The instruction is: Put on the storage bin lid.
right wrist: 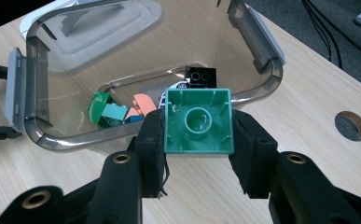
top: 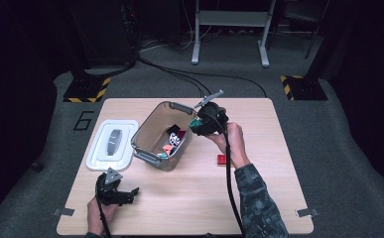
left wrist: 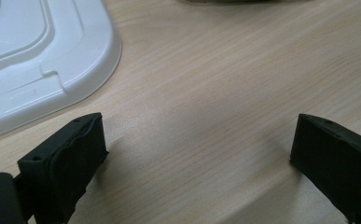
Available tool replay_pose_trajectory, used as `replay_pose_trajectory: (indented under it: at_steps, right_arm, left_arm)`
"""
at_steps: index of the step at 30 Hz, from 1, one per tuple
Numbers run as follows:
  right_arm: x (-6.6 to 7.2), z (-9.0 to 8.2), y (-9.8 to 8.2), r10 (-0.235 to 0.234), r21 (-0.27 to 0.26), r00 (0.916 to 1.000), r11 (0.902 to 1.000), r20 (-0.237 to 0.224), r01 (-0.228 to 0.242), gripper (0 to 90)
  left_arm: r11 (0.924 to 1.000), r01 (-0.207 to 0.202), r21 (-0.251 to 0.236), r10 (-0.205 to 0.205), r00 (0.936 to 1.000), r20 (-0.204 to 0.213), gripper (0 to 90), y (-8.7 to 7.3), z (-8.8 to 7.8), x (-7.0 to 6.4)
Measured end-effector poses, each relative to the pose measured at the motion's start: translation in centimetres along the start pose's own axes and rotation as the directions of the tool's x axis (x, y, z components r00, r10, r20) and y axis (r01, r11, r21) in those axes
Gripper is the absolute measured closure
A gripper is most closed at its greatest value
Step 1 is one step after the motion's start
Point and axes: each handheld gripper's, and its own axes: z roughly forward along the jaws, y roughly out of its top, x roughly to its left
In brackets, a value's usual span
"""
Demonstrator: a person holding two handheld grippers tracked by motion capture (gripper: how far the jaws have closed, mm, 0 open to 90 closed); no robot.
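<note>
My right gripper (right wrist: 197, 135) is shut on a green brick (right wrist: 198, 122), whose hollow underside faces the camera. In the high view the right gripper (top: 198, 125) holds the green brick (top: 195, 123) at the right rim of a clear plastic bin (top: 149, 134). Inside the bin (right wrist: 43, 135) lie several bricks: a black one (right wrist: 200, 77), a green one (right wrist: 104, 111) and a salmon one (right wrist: 142, 105). My left gripper (top: 132, 194) rests low at the table's front left, jaws open with bare wood between them. A red brick (top: 221, 159) lies on the table right of the bin.
The bin's white lid (top: 111, 144) lies flat left of the bin, and its corner (left wrist: 43, 60) is just ahead of my left gripper. A round hole (right wrist: 351, 125) is in the tabletop. Beyond the table's far edge run cables and stand feet (top: 84, 90).
</note>
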Motion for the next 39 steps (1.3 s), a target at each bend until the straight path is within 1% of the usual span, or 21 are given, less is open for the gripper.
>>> replay_pose_trajectory:
  at_steps: [5, 13, 14, 15, 19, 21, 28, 29, 30, 31, 34, 37, 38, 39]
  right_arm:
    - [0.2, 0.3, 0.5, -0.008, 0.003, 1.0, 1.0, -0.003, 0.008, 58.7]
    - [0.5, 1.4, 1.3, -0.009, 0.028, 0.9999, 0.9996, -0.013, 0.009, 58.7]
    - [0.6, 1.5, 1.4, 0.009, 0.034, 0.9999, 0.9994, -0.013, -0.008, 58.7]
    - [0.5, 1.7, 1.5, -0.009, 0.03, 0.9999, 0.9995, -0.014, 0.009, 58.7]
    - [0.6, 2.3, 1.7, -0.008, 0.041, 0.9997, 0.9991, -0.022, 0.009, 58.7]
    - [0.8, 2.5, 1.9, -0.011, 0.045, 0.9996, 0.9989, -0.024, 0.012, 58.6]
    - [1.2, 3.2, 2.6, -0.022, 0.067, 0.9995, 0.9975, -0.025, 0.024, 58.7]
    - [1.2, 3.4, 2.6, -0.024, 0.067, 0.9994, 0.9974, -0.026, 0.026, 58.6]
    - [1.3, 3.7, 2.8, -0.036, 0.075, 0.9989, 0.9964, -0.03, 0.039, 58.6]
    - [1.4, 3.9, 2.9, -0.03, 0.078, 0.9991, 0.9965, -0.03, 0.032, 58.6]
    - [1.6, 4.3, 3.0, -0.038, 0.085, 0.9987, 0.9955, -0.034, 0.041, 58.6]
    - [1.9, 4.9, 3.2, -0.047, 0.097, 0.9982, 0.994, -0.038, 0.05, 58.6]
    - [2.1, 5.4, 3.2, -0.047, 0.102, 0.9978, 0.9934, -0.046, 0.052, 58.6]
    - [2.1, 5.4, 3.2, -0.047, 0.102, 0.9978, 0.9934, -0.046, 0.052, 58.6]
  left_arm:
    - [1.0, 0.0, 0.0, 0.0, 1.0, 0.0, 3.1, 0.0, 0.0, 0.0]
    - [1.0, 0.0, 0.0, 0.0, 1.0, 0.0, 3.1, 0.0, 0.0, 0.0]
    - [1.0, 0.0, 0.0, 0.0, 1.0, 0.0, 3.1, 0.0, 0.0, 0.0]
    - [1.0, 0.0, 0.0, 0.0, 1.0, 0.0, 3.1, 0.0, 0.0, 0.0]
    - [1.0, 0.0, 0.0, 0.0, 1.0, 0.0, 3.1, 0.0, 0.0, 0.0]
    - [0.9999, -0.009, 0.007, 0.009, 1.0, 0.001, 3.1, 0.0, -0.1, 0.0]
    - [0.9999, -0.009, 0.007, 0.009, 1.0, 0.001, 3.2, 0.0, 0.0, 0.1]
    - [0.9999, -0.009, 0.007, 0.009, 1.0, 0.001, 3.1, 0.0, 0.0, 0.1]
    - [0.9999, -0.009, 0.007, 0.009, 1.0, 0.001, 3.1, 0.0, -0.1, 0.1]
    - [1.0, 0.003, -0.002, -0.003, 1.0, 0.0, 3.1, 0.0, 0.0, 0.0]
    - [1.0, 0.0, -0.001, 0.0, 1.0, 0.0, 3.1, 0.0, 0.0, 0.0]
    - [1.0, 0.0, 0.0, 0.0, 1.0, 0.0, 3.1, 0.0, 0.0, 0.0]
    - [1.0, 0.0, 0.0, 0.0, 1.0, 0.0, 3.1, 0.0, 0.0, 0.0]
    - [1.0, 0.0, 0.0, 0.0, 1.0, 0.0, 3.2, 0.0, 0.0, 0.0]
